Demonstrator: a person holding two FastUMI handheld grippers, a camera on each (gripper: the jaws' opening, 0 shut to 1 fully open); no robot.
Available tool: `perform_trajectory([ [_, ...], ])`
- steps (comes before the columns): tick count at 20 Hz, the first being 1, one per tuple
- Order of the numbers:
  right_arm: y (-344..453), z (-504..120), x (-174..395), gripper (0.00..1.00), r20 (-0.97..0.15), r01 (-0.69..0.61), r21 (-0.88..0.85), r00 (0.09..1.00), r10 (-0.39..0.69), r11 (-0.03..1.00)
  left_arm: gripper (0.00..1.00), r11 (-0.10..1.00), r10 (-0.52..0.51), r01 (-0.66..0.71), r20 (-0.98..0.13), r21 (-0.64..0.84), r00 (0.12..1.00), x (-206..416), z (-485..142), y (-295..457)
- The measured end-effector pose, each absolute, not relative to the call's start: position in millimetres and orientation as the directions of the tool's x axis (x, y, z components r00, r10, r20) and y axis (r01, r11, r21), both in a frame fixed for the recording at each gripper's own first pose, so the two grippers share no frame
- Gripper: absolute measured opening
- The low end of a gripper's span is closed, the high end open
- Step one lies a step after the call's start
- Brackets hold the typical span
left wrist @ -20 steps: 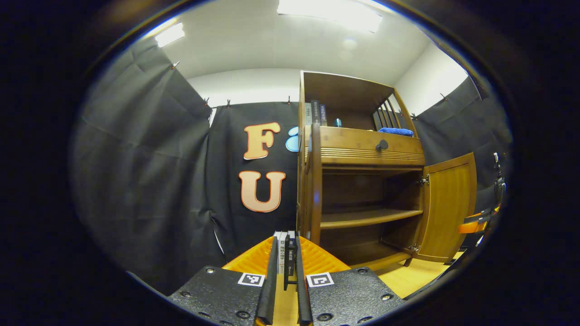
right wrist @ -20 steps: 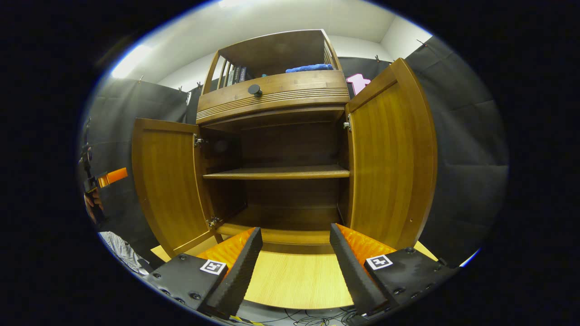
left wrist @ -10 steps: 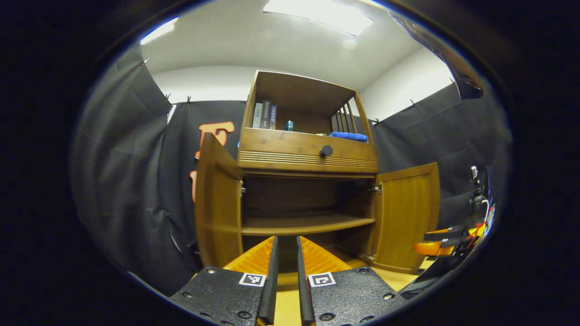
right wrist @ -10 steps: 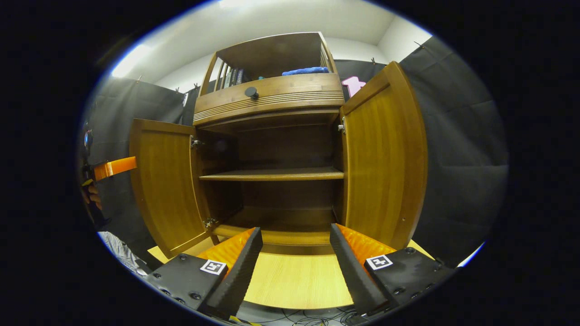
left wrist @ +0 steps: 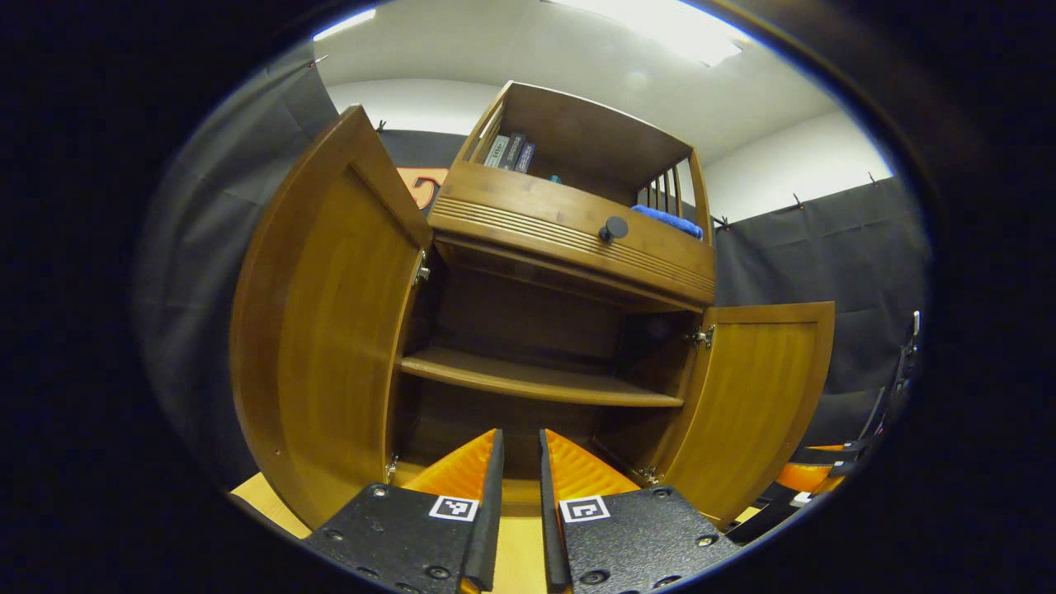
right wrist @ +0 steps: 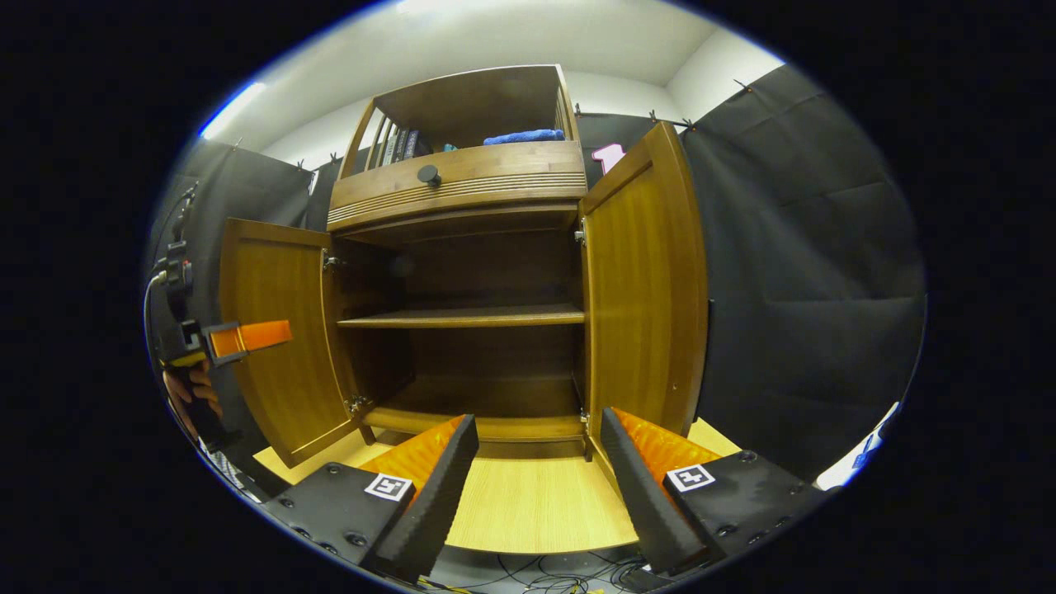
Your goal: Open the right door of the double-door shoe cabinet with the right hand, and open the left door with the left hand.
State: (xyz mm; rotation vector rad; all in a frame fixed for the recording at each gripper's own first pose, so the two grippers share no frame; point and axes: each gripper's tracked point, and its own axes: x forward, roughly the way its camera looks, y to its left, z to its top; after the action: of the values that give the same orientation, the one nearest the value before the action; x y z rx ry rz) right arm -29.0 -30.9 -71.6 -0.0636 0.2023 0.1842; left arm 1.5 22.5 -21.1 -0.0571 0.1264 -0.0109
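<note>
The cabinet [right wrist: 462,247] stands ahead of both grippers, both doors swung out; the left gripper [left wrist: 518,487] has its fingers nearly together, gripping nothing, the left door [left wrist: 322,330] up to its left; the right gripper [right wrist: 536,470] gapes wide, empty, the right door [right wrist: 643,289] just ahead to its right.

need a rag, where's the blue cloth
The blue cloth lies on the cabinet's open top shelf, right side, above the drawer and right of the books.

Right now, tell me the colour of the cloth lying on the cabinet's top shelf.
Blue. The cloth shows best in the right gripper view.
</note>
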Motion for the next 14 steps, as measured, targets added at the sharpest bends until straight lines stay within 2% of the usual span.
perform_trajectory([
  [1,-33,-71,-30,0.93,-0.203,-0.182,-0.043,0.964,0.170,0.982,0.15,0.999,0.010,-0.014,-0.114,-0.031,0.993,1,-27,26],
  [2,-34,-72,-31,1.00,-0.203,-0.177,-0.042,0.965,0.165,0.983,0.25,1.000,0.025,-0.027,-0.101,-0.011,0.995,-1,-33,26],
  [3,-36,-73,-33,1.00,-0.206,-0.172,-0.041,0.965,0.161,0.984,0.29,1.000,0.031,-0.031,-0.097,0.005,0.995,-2,-40,23],
  [4,-36,-75,-34,0.93,-0.210,-0.171,-0.039,0.965,0.159,0.985,0.37,0.999,0.031,-0.030,-0.096,0.014,0.995,-3,-47,19],
  [5,-36,-77,-35,0.93,-0.216,-0.171,-0.038,0.963,0.159,0.985,0.51,1.000,0.029,-0.027,-0.097,0.013,0.995,-5,-53,16],
  [7,-37,-78,-36,0.93,-0.223,-0.171,-0.042,0.962,0.158,0.984,0.67,1.000,0.004,-0.005,-0.108,-0.005,0.994,-9,-58,8],
  [8,-37,-79,-35,0.87,-0.224,-0.172,-0.044,0.962,0.158,0.984,0.77,1.000,-0.008,0.007,-0.114,-0.015,0.993,-12,-61,5],
  [11,-34,-82,-35,0.87,-0.228,-0.179,-0.040,0.960,0.165,0.983,0.94,1.000,-0.002,-0.001,-0.104,-0.029,0.995,-14,-57,9],
  [12,-32,-82,-34,0.93,-0.228,-0.183,-0.036,0.959,0.170,0.983,0.91,1.000,0.004,-0.007,-0.103,-0.021,0.995,-14,-56,11],
  [13,-31,-82,-35,0.87,-0.228,-0.186,-0.033,0.958,0.174,0.982,0.91,1.000,0.012,-0.013,-0.100,-0.011,0.995,-14,-55,13],
  [14,-30,-83,-35,0.87,-0.228,-0.190,-0.032,0.957,0.178,0.981,0.98,1.000,0.019,-0.019,-0.100,-0.001,0.995,-12,-55,15],
])
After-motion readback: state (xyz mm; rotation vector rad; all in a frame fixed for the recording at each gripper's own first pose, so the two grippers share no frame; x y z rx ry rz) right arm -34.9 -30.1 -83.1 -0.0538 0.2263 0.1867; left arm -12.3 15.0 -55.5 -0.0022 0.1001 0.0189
